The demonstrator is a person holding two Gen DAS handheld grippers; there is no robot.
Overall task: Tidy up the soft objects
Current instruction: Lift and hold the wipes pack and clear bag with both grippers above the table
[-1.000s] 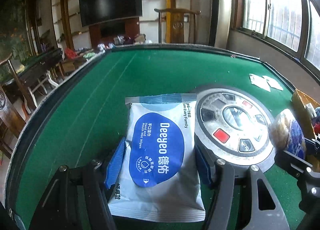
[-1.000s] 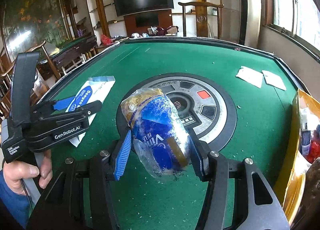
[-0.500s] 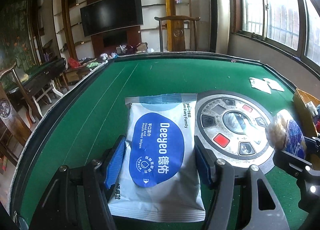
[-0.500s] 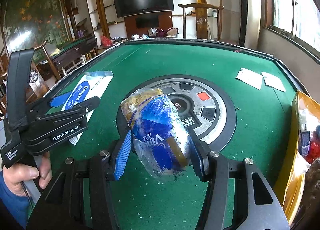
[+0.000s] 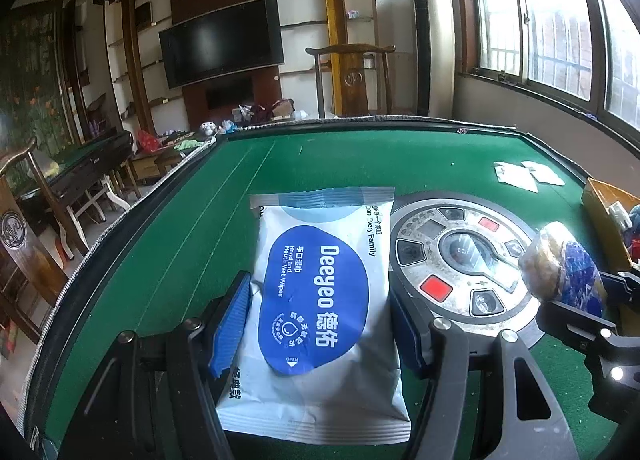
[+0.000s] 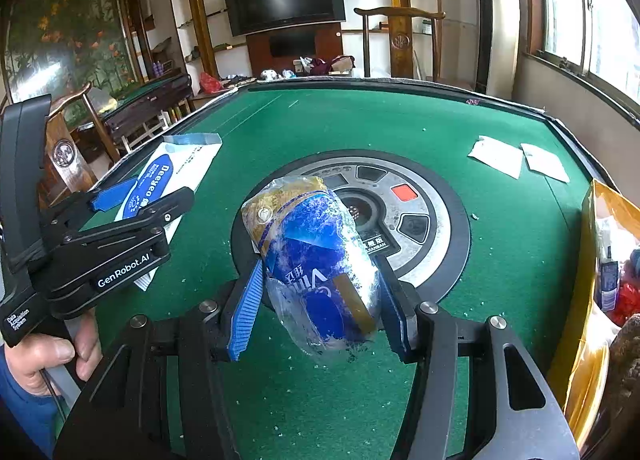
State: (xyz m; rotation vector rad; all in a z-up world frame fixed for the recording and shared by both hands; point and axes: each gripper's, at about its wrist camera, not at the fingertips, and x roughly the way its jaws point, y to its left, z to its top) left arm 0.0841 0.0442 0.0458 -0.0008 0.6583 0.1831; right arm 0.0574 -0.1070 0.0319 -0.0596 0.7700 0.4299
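Nothing's moved: 1 wipes pack [image 5: 320, 300], 1 tissue pack [image 6: 320, 260], 2 tongs gripping.

I count one wipes pack [image 5: 320, 292], one tissue pack [image 6: 324, 272], two paper slips [image 6: 496, 156], one box [image 6: 588, 300]

Left gripper [image 6: 120, 200] tilts up a bit with the wipes pack [image 5: 320, 300]: more far wall and TV [image 5: 222, 40] in its view. In the right wrist view it sits slightly higher.
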